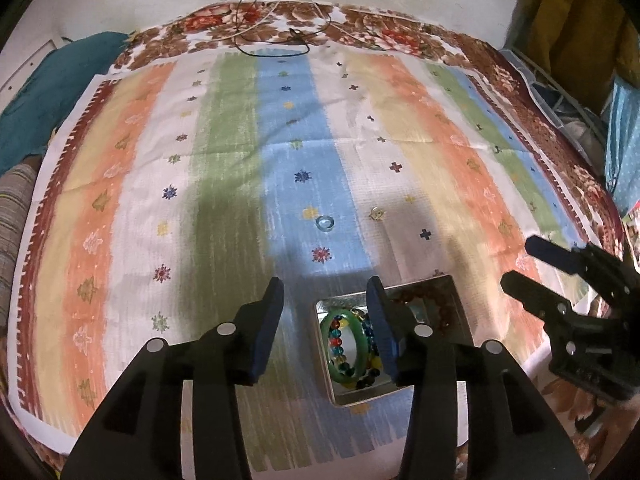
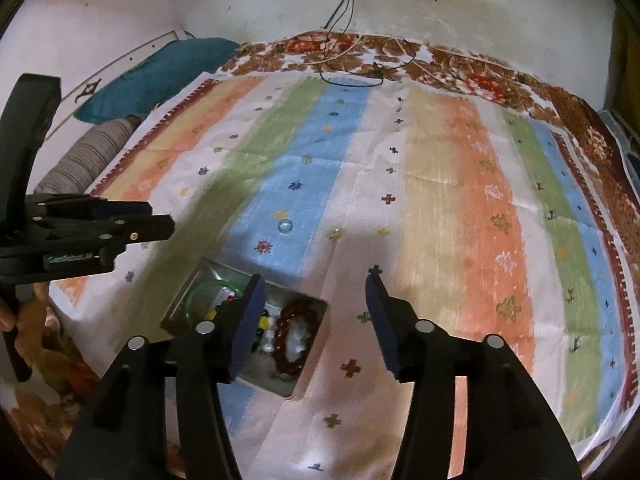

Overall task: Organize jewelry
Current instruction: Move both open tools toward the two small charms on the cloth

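Observation:
A metal tin [image 1: 456,304] sits on the striped cloth and holds a green bangle [image 1: 340,344], coloured bead bracelets [image 1: 370,340] and a dark red bead bracelet [image 2: 294,334]. The tin also shows in the right wrist view [image 2: 188,292]. My left gripper [image 1: 326,328] is open and empty, hovering over the tin's left edge. My right gripper [image 2: 316,324] is open and empty, just right of the tin. A clear blue ring [image 1: 325,223] and a small gold ring [image 1: 377,213] lie loose on the cloth beyond the tin; both also show in the right wrist view, the blue ring [image 2: 285,225] and the gold ring [image 2: 335,233].
The striped cloth [image 1: 224,168] covers a floral bedspread [image 1: 280,24]. Black and white cables [image 1: 272,36] lie at its far edge by the wall. A teal pillow [image 2: 160,72] and a striped roll [image 2: 88,156] lie at the left. Bags stand at the right [image 1: 576,24].

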Available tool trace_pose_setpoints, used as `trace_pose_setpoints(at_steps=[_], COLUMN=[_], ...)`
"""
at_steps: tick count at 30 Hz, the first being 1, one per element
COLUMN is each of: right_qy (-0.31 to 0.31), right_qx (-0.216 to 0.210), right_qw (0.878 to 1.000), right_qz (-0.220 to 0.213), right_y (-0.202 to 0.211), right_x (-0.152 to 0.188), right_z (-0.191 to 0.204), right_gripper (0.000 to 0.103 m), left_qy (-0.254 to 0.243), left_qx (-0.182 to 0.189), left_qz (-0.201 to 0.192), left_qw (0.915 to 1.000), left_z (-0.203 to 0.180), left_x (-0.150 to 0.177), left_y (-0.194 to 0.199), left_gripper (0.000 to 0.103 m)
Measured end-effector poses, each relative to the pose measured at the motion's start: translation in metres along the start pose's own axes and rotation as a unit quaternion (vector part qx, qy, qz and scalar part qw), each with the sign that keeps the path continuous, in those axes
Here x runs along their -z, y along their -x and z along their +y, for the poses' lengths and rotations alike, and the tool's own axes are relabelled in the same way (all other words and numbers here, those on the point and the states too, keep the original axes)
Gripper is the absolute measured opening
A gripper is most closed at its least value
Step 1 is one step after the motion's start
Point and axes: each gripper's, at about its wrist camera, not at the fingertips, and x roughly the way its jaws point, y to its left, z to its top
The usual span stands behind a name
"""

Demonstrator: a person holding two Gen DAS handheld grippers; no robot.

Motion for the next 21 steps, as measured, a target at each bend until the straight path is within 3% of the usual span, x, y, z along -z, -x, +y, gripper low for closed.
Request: trace_pose_setpoints(at_steps=[4, 11, 21], right_qy=[-0.008, 0.03, 0.039], right_qx=[-0.022, -0.035, -0.061], right_qw=[1.0, 0.998, 0.995], right_qz=[0.014, 0.047, 0.075], right_y=[-0.012, -0.036, -0.068], right_x=[-0.009, -0.016, -0.027], right_z=[-0.006, -0.001, -0.017], right_gripper=[0.054, 0.057, 0.057], left_qy=[-0.002, 0.019, -0.006], left_qx=[0.0, 0.026, 0.025], left_qz=[0.005, 0.029, 0.046], left_qw=[1.0, 0.999, 0.9986], left_z=[0.005, 0.015, 0.007], left_x=[-0.007, -0.018, -0.028], left_y=[-0.007, -0.028, -0.054], left_gripper=[0.051, 0.051, 0.051])
